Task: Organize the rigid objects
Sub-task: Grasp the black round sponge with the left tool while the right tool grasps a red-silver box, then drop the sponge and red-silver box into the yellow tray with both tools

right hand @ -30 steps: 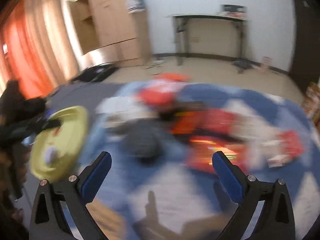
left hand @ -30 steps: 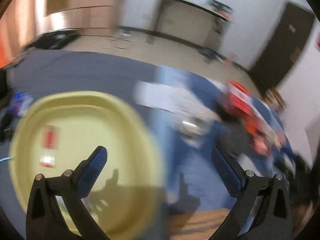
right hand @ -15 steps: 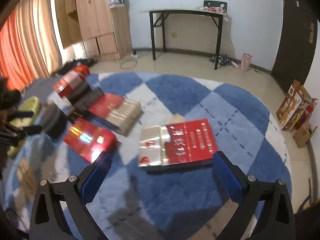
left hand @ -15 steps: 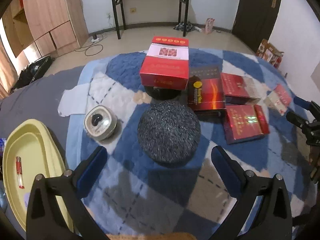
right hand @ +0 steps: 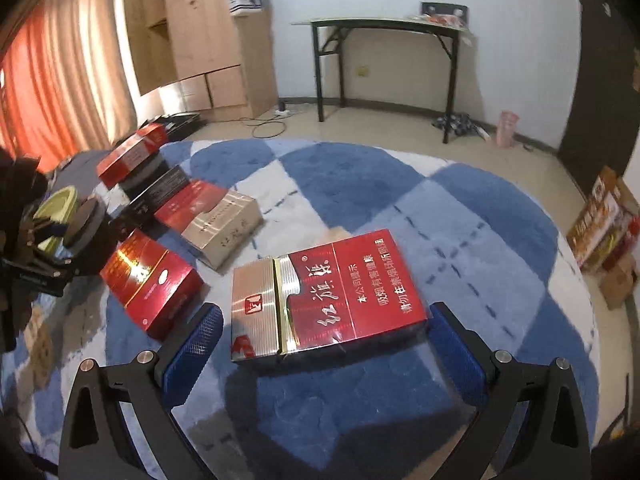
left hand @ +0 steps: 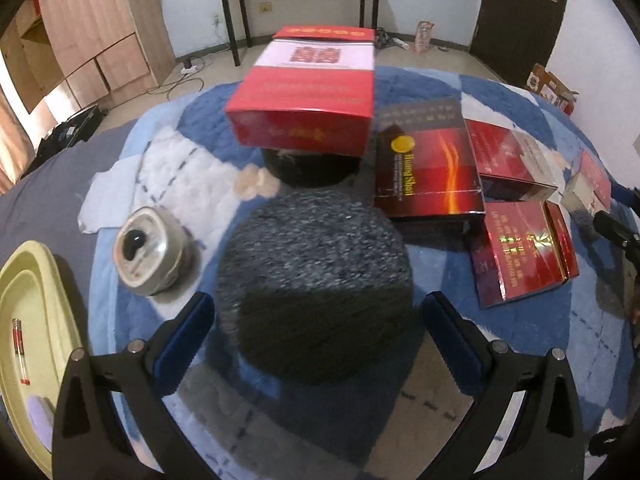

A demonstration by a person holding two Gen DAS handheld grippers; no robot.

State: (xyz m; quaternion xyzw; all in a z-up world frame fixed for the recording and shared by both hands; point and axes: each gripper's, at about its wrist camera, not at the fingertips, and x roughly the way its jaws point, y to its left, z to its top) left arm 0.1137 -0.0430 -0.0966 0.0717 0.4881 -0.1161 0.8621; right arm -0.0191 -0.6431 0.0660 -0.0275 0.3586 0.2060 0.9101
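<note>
Left tongs (left hand: 316, 320) are spread wide around the grey disc (left hand: 314, 276) on the rug (left hand: 520, 360), not touching it. Right tongs (right hand: 326, 334) are likewise wide apart, flanking one red-silver box (right hand: 326, 294). Five boxes lie on the rug; one tray (left hand: 48, 304) holds one lighter (left hand: 20, 354).

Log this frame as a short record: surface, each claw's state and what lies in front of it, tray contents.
surface: blue and white checked rug
left claw: open, dark speckled round object between its fingers
right claw: open, red and silver box just ahead
yellow tray: holds a red lighter
</note>
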